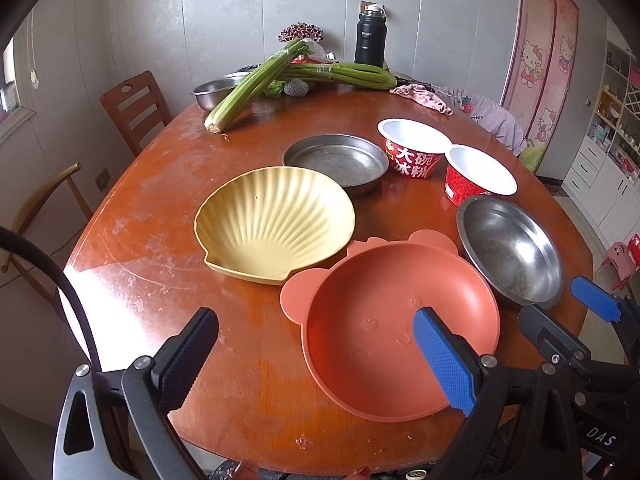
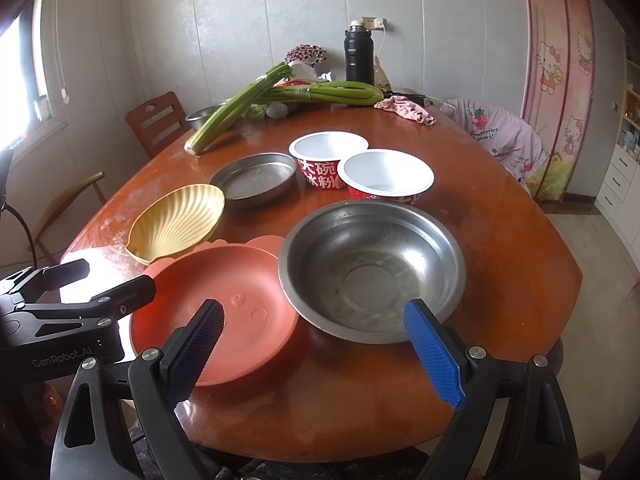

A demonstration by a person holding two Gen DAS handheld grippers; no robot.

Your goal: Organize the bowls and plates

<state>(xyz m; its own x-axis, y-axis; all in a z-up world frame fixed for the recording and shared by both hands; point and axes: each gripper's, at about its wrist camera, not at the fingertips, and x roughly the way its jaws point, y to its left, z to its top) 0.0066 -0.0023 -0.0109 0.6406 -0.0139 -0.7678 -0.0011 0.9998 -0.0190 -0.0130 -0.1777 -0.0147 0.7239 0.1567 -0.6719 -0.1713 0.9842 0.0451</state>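
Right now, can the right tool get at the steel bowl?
Probably yes. The right tool is open and points at the steel bowl's near rim, with nothing between them. The pink plate sits just beside the bowl.

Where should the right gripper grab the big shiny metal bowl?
Probably the near rim of the steel bowl, coming from the table's near edge. It sits upright with a thin flared lip facing the open right gripper, so one finger could go inside, one outside. Its left side crowds the orange bear plate.
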